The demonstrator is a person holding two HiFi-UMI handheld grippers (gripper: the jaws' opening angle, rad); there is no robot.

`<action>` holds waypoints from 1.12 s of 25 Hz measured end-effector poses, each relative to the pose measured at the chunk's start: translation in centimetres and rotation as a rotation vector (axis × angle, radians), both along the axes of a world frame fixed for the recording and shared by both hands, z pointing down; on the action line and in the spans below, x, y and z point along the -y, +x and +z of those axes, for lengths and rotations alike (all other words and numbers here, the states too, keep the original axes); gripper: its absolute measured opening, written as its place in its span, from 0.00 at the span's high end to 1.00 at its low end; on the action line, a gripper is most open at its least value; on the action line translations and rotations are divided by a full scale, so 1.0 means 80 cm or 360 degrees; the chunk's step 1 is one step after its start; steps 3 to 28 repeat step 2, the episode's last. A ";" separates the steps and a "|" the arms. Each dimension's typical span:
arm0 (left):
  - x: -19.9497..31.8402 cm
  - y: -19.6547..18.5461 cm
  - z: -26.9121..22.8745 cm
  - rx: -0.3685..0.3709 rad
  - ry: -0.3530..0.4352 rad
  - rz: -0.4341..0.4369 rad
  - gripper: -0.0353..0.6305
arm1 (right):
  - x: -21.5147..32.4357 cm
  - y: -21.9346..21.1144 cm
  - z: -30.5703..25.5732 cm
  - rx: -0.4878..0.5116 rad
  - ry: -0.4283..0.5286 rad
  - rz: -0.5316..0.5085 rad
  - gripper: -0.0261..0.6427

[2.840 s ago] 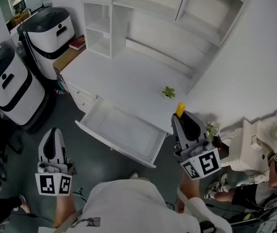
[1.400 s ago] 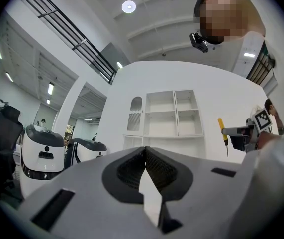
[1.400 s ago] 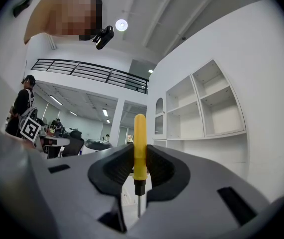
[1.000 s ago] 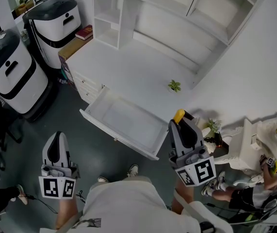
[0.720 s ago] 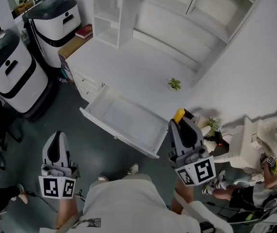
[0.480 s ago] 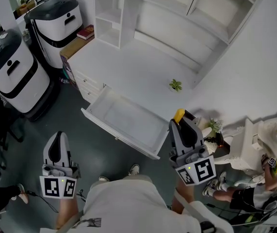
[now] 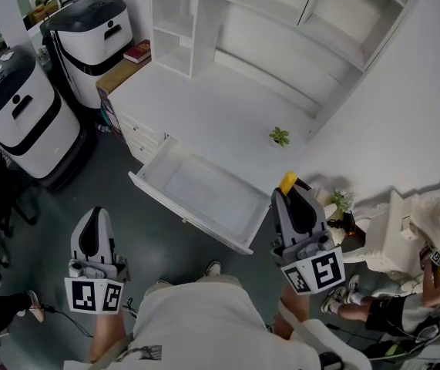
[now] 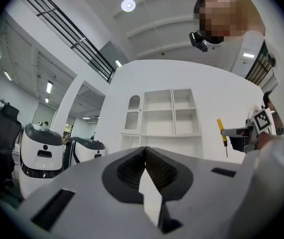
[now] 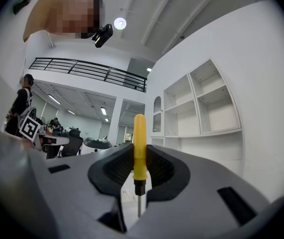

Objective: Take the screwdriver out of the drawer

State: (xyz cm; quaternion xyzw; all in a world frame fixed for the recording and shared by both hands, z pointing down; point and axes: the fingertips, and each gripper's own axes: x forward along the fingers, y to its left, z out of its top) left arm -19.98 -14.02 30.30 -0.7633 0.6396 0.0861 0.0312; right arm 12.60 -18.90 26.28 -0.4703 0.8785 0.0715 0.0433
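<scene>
Between the pads of the right claw (image 9: 139, 166) stood the screwdriver (image 9: 140, 148). The jaws were drawn in narrow on its yellow handle, the handle's end poking up past the tips and the metal shaft hanging below. In the head view this claw was held at the right, in front of the person, off the near right corner of the open drawer (image 7: 185, 216) and well above the floor. The tool was thus clear of the drawer and carried in the air.

The left claw (image 8: 145, 166) had its jaws closed tip to tip with nothing between them. It was held at the left over the floor, well apart from the drawer.

The drawer hung pulled out from the white worktop (image 7: 204, 106), and its inside looked bare, though the far corners were too pale to be sure of. A small plant (image 7: 280, 136) sat on the worktop's right part, and white shelves (image 7: 204, 21) rose beyond it.

By this, the taking-out itself seemed done, and the step in hand was the carry away. The next move would likely call for a firm hold on the handle while the tool was brought to a resting place, perhaps the bare worktop, then lowered level before the jaws let go, so that it would not roll.
</scene>
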 end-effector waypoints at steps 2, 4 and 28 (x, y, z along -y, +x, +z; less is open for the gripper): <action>0.002 0.003 0.000 0.0001 0.0007 0.0003 0.92 | 0.001 0.003 0.001 0.0000 0.0001 0.0005 0.83; 0.002 0.003 0.000 0.0001 0.0007 0.0003 0.92 | 0.001 0.003 0.001 0.0000 0.0001 0.0005 0.83; 0.002 0.003 0.000 0.0001 0.0007 0.0003 0.92 | 0.001 0.003 0.001 0.0000 0.0001 0.0005 0.83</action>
